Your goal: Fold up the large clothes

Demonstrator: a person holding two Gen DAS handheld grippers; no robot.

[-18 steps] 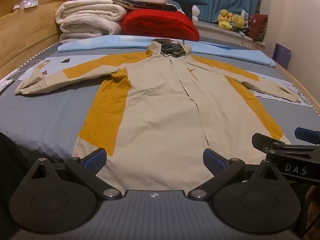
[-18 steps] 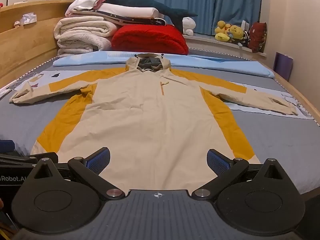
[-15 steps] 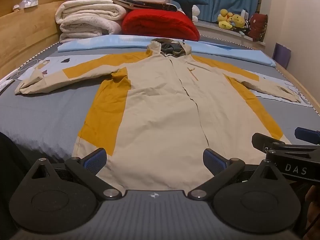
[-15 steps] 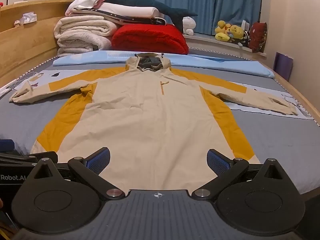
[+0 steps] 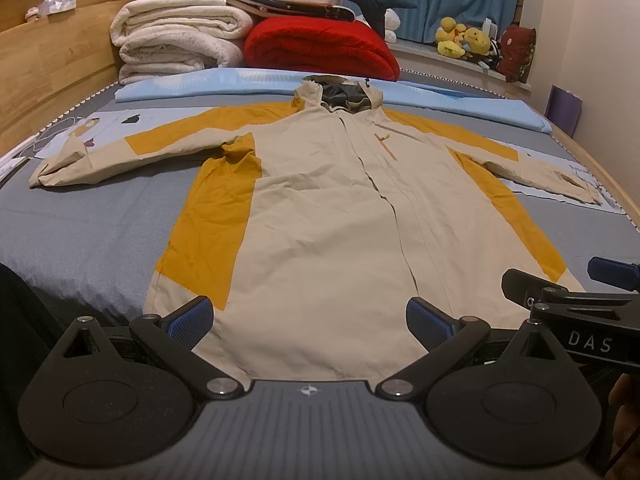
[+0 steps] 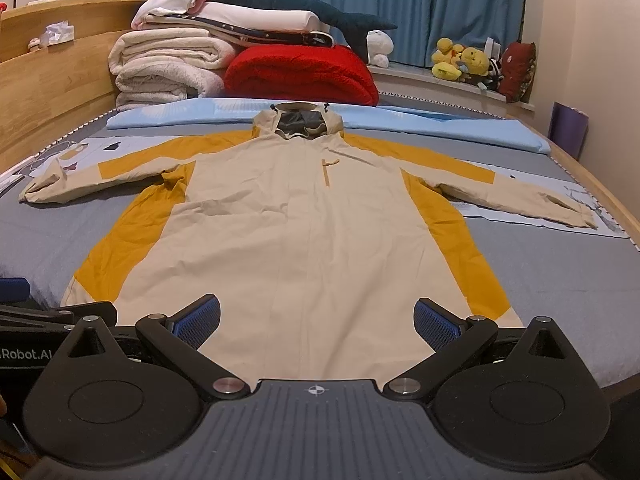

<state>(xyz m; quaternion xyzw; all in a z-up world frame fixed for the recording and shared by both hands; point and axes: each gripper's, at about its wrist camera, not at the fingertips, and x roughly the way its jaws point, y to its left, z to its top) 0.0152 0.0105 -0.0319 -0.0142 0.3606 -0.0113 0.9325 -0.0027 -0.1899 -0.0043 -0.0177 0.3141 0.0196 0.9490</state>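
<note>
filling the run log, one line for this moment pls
jacket flat on bed | left gripper open | right gripper open | no fold

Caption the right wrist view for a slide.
Open right gripper poised at the hem of a beige-and-mustard hooded jacket spread flat on the bed.

The jacket (image 5: 320, 216) lies spread on the bed (image 5: 80, 232), folded blankets (image 5: 176, 40) stacked behind its hood.

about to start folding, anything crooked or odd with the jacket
Nothing much stands out: the hooded jacket lies flat and front up on the bed, sleeves spread. Only its left-side cuff looks slightly crumpled.
</note>
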